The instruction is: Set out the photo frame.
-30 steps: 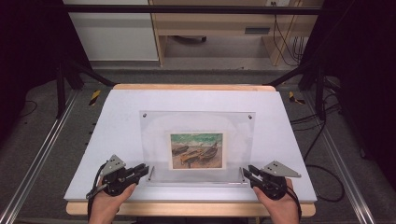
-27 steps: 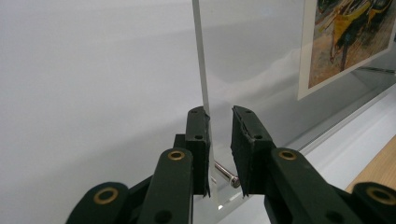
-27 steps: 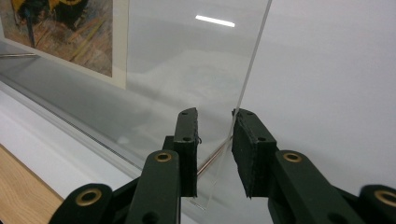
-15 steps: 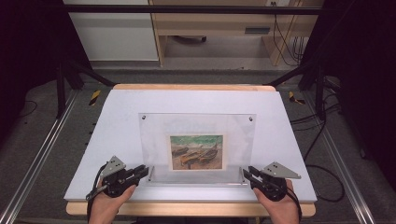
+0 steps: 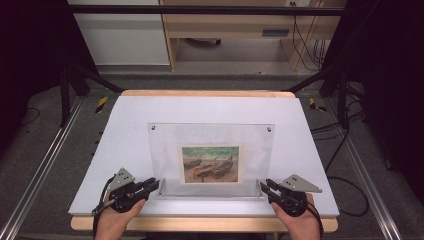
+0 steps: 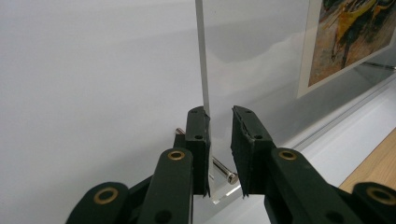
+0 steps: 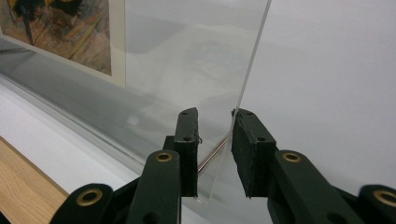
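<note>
**Risk Notes: Two-Gripper Pickup of the Clear Acrylic Frame**

Position: the acrylic frame (image 5: 211, 155) stands upright at the 6 o'clock side of the white worktop (image 5: 125, 125), its lower edge near the front. The left gripper (image 5: 151, 184) sits at the frame's 7 o'clock corner, the right gripper (image 5: 263, 186) at its 5 o'clock corner.

Gripper state: in the left gripper view, the jaws are partly open and straddle the panel edge (image 6: 201, 70); 1 jaw lies against the panel, the other stands apart. In the right gripper view, the jaws are also partly open around the edge (image 7: 254, 60), with no firm hold evident.

Probable faults:
1. Slip. The acrylic is smooth and glossy; pads closing on a thin edge may slide off.
2. Tipping. Uneven closing of the 2 grippers would likely push the tall panel over.
3. Fouling. A jaw may catch the metal standoff pin (image 6: 224, 171) near the corner instead of flat panel.
4. Scratching of the clear faces.

Materials: rigid transparent rectangular sheet, 4 corner fasteners, a matte printed boat picture (image 5: 210, 164) inside; black, rough-edged jaw pads; matte worktop with a wooden front rim (image 5: 200, 224)
</note>
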